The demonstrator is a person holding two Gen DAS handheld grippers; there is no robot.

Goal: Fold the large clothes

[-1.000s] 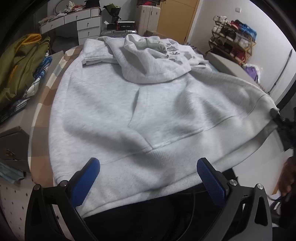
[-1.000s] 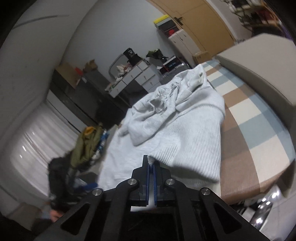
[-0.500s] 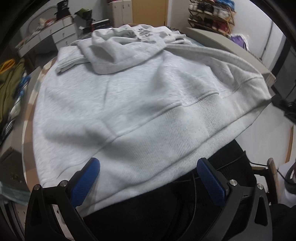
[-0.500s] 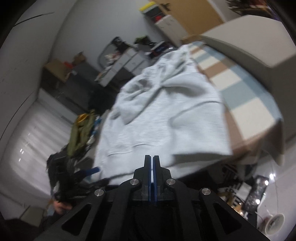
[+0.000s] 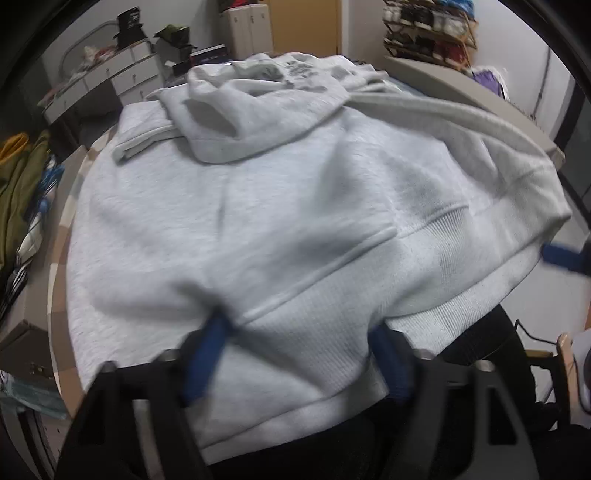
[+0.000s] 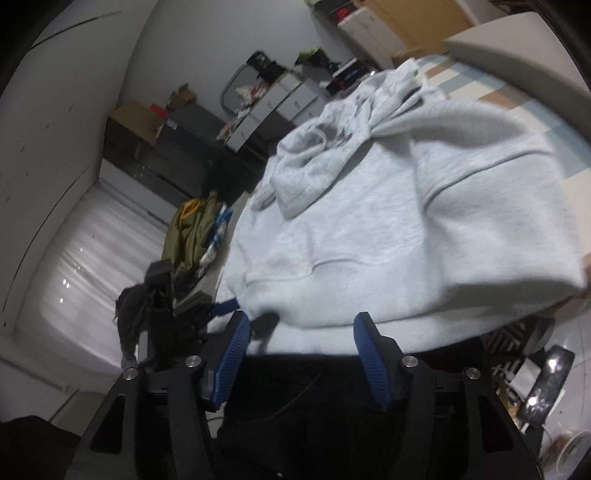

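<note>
A large light grey hoodie (image 5: pixel 266 206) lies spread on a checked bed, hood and sleeves bunched at the far end. Its ribbed hem hangs over the near edge. My left gripper (image 5: pixel 299 354) is open, its blue fingers straddling the ribbed hem, with cloth lying between them; the view is blurred. My right gripper (image 6: pixel 301 339) is open and empty just below the hem of the hoodie (image 6: pixel 388 229). The right side of the hoodie is folded over toward the middle. The left gripper also shows in the right wrist view (image 6: pixel 221 306) at the hem's left corner.
The bed's checked cover (image 6: pixel 491 92) shows at the right. Olive and striped clothes (image 5: pixel 22 177) are piled left of the bed. White drawers (image 5: pixel 107 77) and a shoe rack (image 5: pixel 428 33) stand behind. A grey board (image 5: pixel 465 92) lies along the bed's right side.
My right gripper has opened and let go of the hem corner, which it had carried over the hoodie. My left gripper has moved forward onto the hem and its fingers are narrower.
</note>
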